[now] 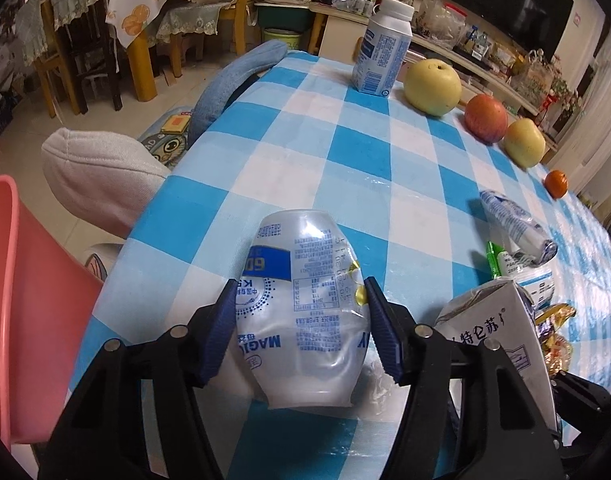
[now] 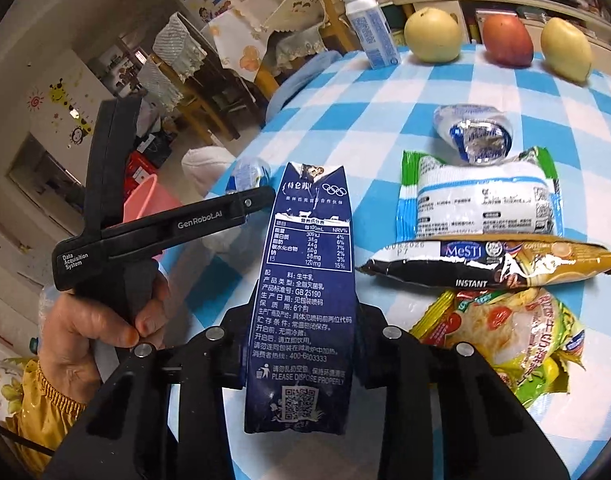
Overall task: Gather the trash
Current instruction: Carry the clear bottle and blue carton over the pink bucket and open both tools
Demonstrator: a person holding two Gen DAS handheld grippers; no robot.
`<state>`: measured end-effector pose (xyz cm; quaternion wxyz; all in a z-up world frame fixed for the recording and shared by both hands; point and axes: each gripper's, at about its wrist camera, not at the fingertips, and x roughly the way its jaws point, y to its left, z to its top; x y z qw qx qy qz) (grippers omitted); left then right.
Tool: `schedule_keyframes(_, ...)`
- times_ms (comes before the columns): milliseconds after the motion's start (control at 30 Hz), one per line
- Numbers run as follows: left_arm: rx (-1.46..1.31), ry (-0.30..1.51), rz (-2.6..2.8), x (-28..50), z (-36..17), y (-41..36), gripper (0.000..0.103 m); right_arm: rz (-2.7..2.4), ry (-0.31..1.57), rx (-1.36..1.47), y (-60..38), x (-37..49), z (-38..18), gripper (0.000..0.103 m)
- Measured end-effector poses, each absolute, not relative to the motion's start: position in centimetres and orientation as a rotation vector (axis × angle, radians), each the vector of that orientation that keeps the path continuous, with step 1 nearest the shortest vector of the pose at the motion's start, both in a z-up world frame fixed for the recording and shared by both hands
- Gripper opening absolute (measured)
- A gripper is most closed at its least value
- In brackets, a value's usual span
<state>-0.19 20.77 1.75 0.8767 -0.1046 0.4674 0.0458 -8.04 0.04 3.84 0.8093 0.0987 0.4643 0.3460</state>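
Fruit (image 1: 432, 87) four in a row, wrappers (image 2: 481, 200) three, milk carton (image 2: 305, 300) one

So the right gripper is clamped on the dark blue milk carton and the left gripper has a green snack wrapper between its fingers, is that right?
Not quite. The left gripper has a crumpled clear plastic bottle between its fingers, not a green wrapper, as the left wrist view shows. The right gripper is indeed clamped on the dark blue milk carton.

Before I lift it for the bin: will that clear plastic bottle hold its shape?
Probably not: the bottle already looks dented between the left gripper's pads, so thin and soft. Seemingly empty, likely light. Its glossy wall may slip.
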Motion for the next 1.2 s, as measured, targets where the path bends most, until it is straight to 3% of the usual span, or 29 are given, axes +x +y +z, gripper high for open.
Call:
schedule_keyframes(733, -0.191, 0.729, 0.324, -5.3, 9.2, 27.5, 0.063, 0.784, 0.935, 0.33, 2.6, -9.3, 6.7, 0.038)
schedule_keyframes(1200, -0.266, 0.669, 0.595, -9.7, 11.3, 37.2, 0.063, 0.932, 0.944, 0.387, 14.3, -8.5, 10.0, 0.038)
